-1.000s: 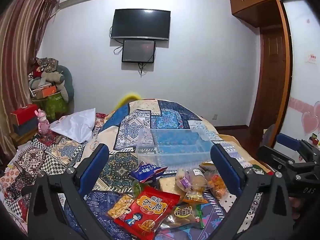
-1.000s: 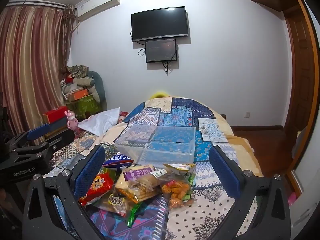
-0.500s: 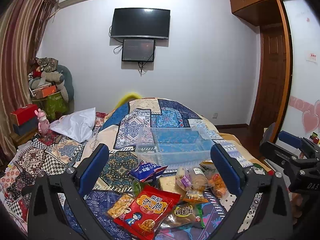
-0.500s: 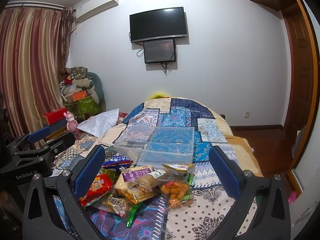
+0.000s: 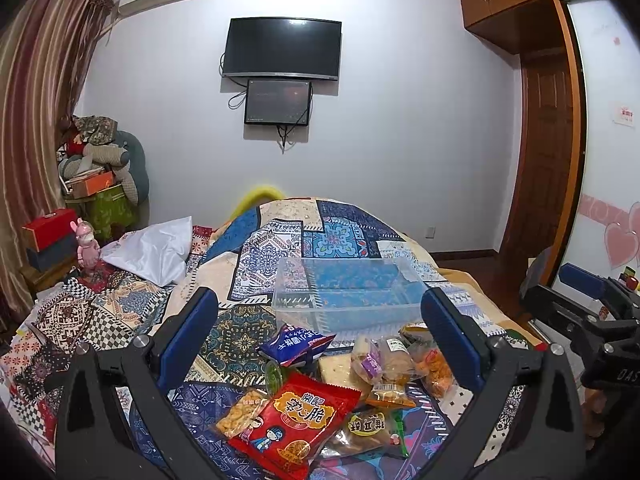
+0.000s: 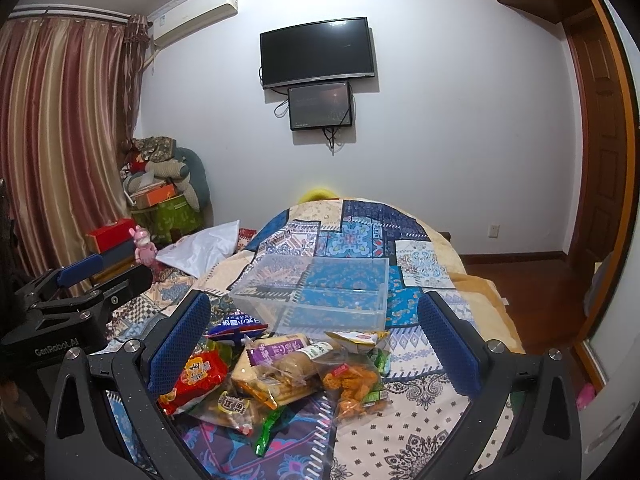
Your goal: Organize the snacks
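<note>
Clear bin, snacks beside

A patchwork quilt in blue, cream and dark prints covers the bed; a white pillow lies on its left side, with a small pink rabbit figure just beside it and a red box stacked on a dark one behind. On the far wall a black television hangs above a smaller dark screen, cables dangling below; an air conditioner sits high near the striped curtain. Cushions and boxes pile up in the left corner; a wooden door stands at the right.
</note>
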`<state>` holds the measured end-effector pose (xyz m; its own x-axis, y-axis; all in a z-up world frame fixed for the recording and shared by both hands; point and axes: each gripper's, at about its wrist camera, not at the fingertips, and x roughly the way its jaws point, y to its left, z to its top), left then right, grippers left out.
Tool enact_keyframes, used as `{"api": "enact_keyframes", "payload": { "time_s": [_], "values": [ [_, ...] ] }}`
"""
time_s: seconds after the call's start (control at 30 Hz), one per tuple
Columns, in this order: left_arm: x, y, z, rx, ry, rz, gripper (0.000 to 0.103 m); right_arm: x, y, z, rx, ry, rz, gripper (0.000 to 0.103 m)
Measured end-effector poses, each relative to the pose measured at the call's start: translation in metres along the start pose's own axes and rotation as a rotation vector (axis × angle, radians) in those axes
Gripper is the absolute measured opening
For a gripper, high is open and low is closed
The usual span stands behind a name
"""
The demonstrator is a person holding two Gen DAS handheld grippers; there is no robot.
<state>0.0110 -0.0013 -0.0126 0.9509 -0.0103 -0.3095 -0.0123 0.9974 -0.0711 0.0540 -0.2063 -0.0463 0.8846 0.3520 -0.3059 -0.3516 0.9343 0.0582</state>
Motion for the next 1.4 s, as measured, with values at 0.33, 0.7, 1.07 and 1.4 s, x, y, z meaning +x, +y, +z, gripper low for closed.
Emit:
{"api": "enact_keyframes", "payload": {
  "time_s": [0.33, 0.7, 1.07, 1.4],
  "values": [
    [-0.003, -0.001, 0.003, 0.002, -0.006, -0.003, 0.103, -0.001, -0.001, 0.0, 0.012, -0.001, -0.003, 0.103],
    [-0.005, -0.001, 0.003, 0.003, -0.003, -0.009, 0.103, -0.003, -0.003, 0.002, 0.015, -0.004, -0.002, 0.103],
    [-0.004, -0.001, 0.004, 0.003, 0.002, -0.01, 0.103, -0.004, -0.002, 0.004, 0.019, -0.006, 0.006, 0.103],
    [0.006, 0.004, 0.001, 0.002, 0.034, -0.038, 0.103, 0.007, -0.007, 0.0, 0.03, 0.024, 0.011, 0.103]
  ]
}}
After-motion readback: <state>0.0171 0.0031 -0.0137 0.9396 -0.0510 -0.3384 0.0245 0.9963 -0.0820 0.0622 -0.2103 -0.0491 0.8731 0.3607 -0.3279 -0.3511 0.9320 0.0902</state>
